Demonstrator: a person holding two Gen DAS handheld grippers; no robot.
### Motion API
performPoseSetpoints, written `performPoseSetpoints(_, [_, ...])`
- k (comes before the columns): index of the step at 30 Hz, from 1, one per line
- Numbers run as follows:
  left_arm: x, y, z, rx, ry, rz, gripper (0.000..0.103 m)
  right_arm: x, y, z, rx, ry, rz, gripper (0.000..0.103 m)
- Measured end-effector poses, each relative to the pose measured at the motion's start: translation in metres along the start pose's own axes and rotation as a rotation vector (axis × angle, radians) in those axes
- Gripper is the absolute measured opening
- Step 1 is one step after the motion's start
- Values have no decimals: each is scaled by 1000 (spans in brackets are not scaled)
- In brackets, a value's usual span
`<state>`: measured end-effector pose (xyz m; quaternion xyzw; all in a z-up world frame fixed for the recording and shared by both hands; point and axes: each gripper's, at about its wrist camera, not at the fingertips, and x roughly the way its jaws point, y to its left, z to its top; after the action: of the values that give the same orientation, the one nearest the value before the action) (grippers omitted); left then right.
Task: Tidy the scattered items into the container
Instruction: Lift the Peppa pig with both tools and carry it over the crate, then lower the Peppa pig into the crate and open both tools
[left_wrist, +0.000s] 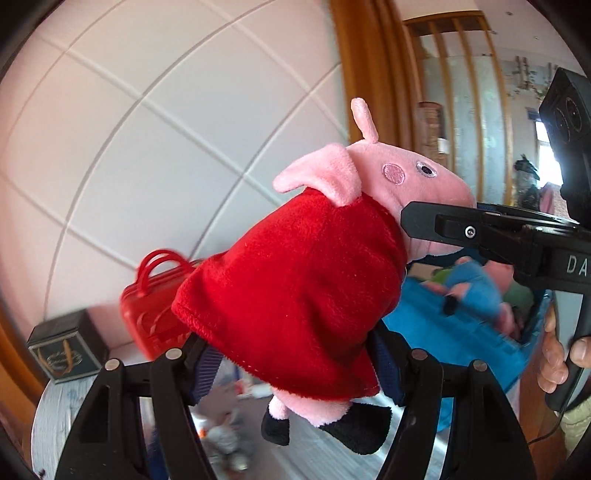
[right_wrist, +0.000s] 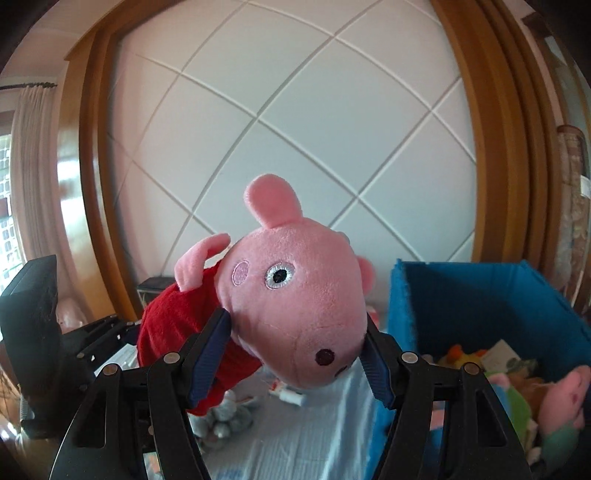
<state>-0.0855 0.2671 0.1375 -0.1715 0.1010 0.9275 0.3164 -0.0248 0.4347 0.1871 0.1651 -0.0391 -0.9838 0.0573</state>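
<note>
Item: pink pig plush (left_wrist: 295, 266) in red dress, held aloft between both my tongs. Left tongs (left_wrist: 295, 354) clamp the dress hem; right tongs (right_wrist: 295, 347) clamp the snout. Blue fabric bin (right_wrist: 491, 295) just right of it, holding other plush toys (right_wrist: 569, 402). Red toy case (left_wrist: 147, 302) behind

My room is bright with soft daylight. In my left view a white window (left_wrist: 550, 147) at the right edge glares hard. The small red plastic case (left_wrist: 147, 306) at the lower left is smeared with blur. In my right view the soft pink pig toy in a red dress (right_wrist: 295, 295) looks sharp. Straight lines bend, and the corners go black.
</note>
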Motion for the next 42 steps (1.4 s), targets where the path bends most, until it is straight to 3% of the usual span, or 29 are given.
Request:
performPoseSetpoints(10, [57,-203,41,96,21,-80,70,-92,-183,-29,91,-9,-89,67])
performPoseSetpoints(15, [103,-273,48,126,127,-130,72,-109,-264,-52,177,51,-128,67])
performPoseSetpoints(20, [147,-309,38,150,268,-164,73,-113,-330,-89,282,145,-154,67])
performPoseSetpoints(24, [165,-320,29,140,350,-164,74,-105,-352,-111,324,215,-179,67])
performPoseSetpoints(31, [162,-332,33,140,345,-105,74,-98,-346,-114,246,247,-203,72])
performPoseSetpoints(37, [146,-324,29,106,321,-74,74,-97,-334,-114,198,248,-204,88])
performPoseSetpoints(40, [130,-315,27,87,294,-49,74,-102,-326,-112,187,227,-204,103])
performPoseSetpoints(42, [118,-305,27,56,275,-29,74,-107,-320,-109,171,209,-209,103])
